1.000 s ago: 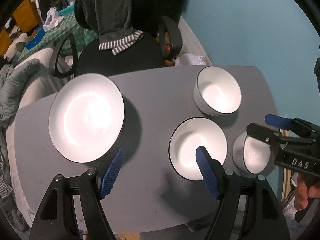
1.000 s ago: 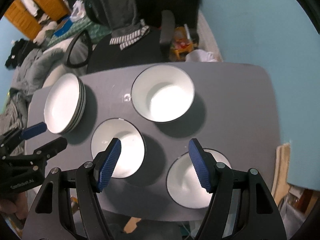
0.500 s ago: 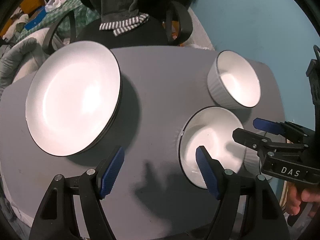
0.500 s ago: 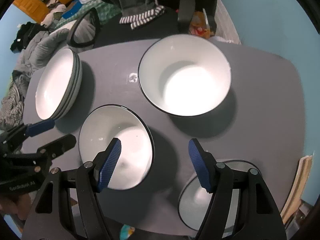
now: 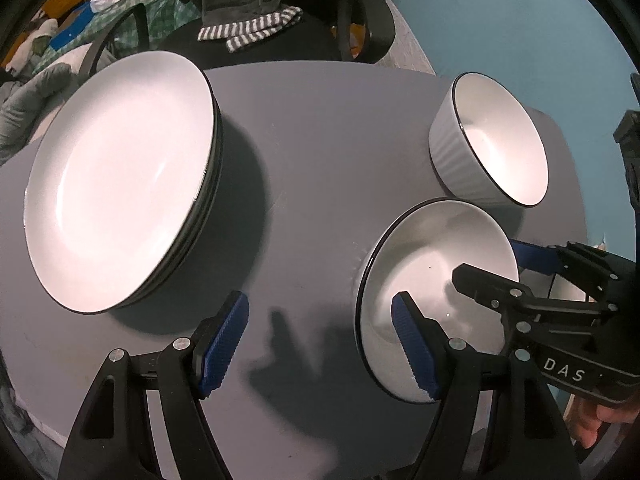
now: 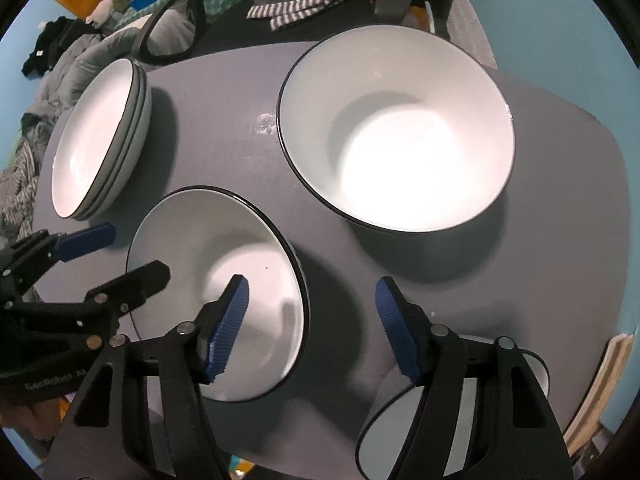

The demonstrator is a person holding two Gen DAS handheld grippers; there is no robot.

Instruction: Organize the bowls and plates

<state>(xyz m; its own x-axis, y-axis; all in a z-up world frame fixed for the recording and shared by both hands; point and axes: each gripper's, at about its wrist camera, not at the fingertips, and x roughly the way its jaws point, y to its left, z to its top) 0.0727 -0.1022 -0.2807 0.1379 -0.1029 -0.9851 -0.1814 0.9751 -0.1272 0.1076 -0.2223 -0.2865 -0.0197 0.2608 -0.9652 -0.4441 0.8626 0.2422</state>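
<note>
A stack of white black-rimmed plates sits on the left of the grey table. A middle white bowl stands near the front. A ribbed far bowl stands behind it. A third bowl lies at the front right under my right gripper. My left gripper is open and empty, its right finger over the middle bowl's near rim. My right gripper is open and empty, its left finger over the middle bowl; it also shows in the left wrist view.
A black office chair draped with grey clothing stands behind the table. A bed with clutter lies at the far left. A blue wall runs along the right. Wooden boards lean beside the table's right edge.
Both grippers have moved lower and closer to the table and the middle bowl. The bowls and plates look larger. Nothing has been picked up.
</note>
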